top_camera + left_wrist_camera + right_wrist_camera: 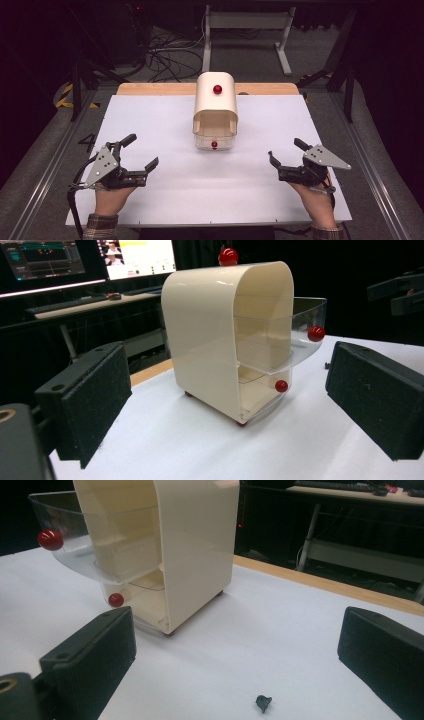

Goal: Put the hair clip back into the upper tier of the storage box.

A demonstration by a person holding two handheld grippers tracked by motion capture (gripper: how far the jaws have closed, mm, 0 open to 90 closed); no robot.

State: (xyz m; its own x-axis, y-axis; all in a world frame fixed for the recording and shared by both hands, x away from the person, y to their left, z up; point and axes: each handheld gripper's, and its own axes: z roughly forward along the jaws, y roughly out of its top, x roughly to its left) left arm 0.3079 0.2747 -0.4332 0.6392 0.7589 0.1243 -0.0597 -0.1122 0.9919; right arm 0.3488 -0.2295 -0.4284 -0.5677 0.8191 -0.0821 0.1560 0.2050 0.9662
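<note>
Two clear drawers [214, 136] stood partly pulled out of a cream cabinet [215, 95] at the worktop's [150, 125] far middle. The left hand-held gripper [143, 151] and right hand-held gripper [286, 150] hovered well apart from it, jaws wide, holding nothing.

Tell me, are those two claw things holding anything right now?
No. The left gripper and the right gripper both stand open over the white table, short of the cream drawer cabinet, with nothing between their jaws.
</note>
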